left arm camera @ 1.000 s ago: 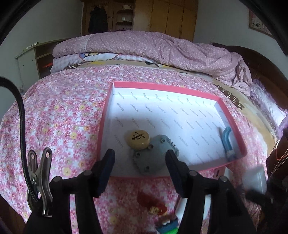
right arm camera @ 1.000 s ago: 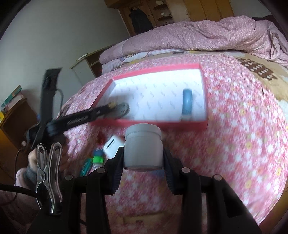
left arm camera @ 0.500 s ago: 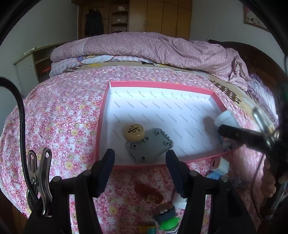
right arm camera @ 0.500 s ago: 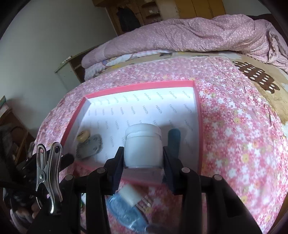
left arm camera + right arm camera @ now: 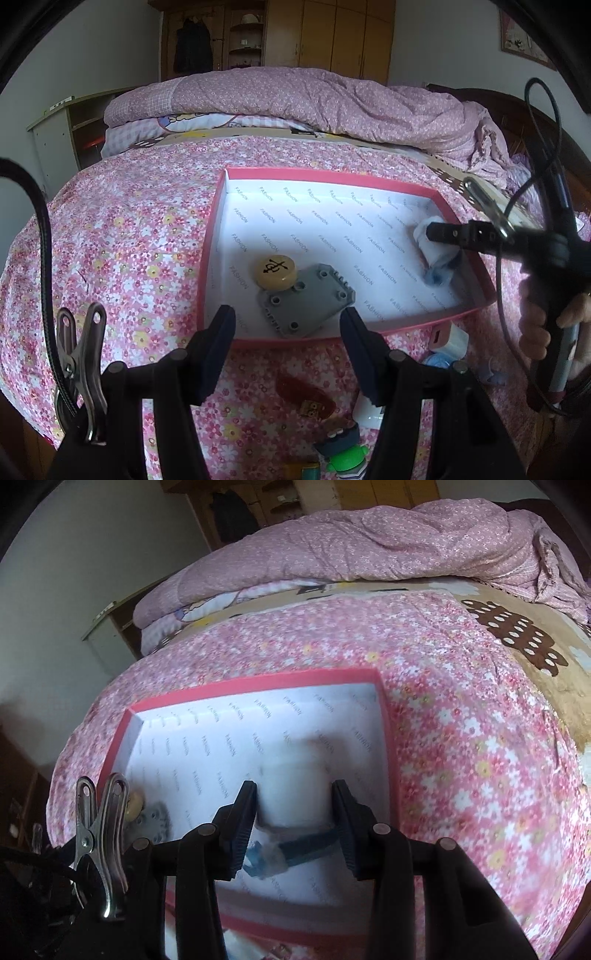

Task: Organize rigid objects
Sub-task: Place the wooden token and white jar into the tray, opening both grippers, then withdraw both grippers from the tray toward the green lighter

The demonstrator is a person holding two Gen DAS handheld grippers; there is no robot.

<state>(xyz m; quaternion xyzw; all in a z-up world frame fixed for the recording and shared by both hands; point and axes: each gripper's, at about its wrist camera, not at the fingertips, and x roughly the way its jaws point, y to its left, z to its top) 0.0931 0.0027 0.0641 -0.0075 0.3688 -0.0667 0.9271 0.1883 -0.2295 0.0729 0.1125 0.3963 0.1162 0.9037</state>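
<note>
Background, bedroom — non-task items only.
Bed covered by a pink floral sheet [image 5: 110, 236]; a rumpled mauve quilt [image 5: 314, 99] is heaped along the far side, over a folded cartoon-print blanket [image 5: 192, 122]. A tan spread with a brown dotted patch [image 5: 517, 635] lies between sheet and quilt on the right. Behind the bed: a wooden wardrobe [image 5: 343, 37], open shelves with a dark garment [image 5: 192, 48] hanging beside them. A pale side cabinet [image 5: 62, 136] stands at the left wall — a framed picture [image 5: 524, 40] hangs upper right. Dark wooden headboard [image 5: 517, 110] at right.
</note>
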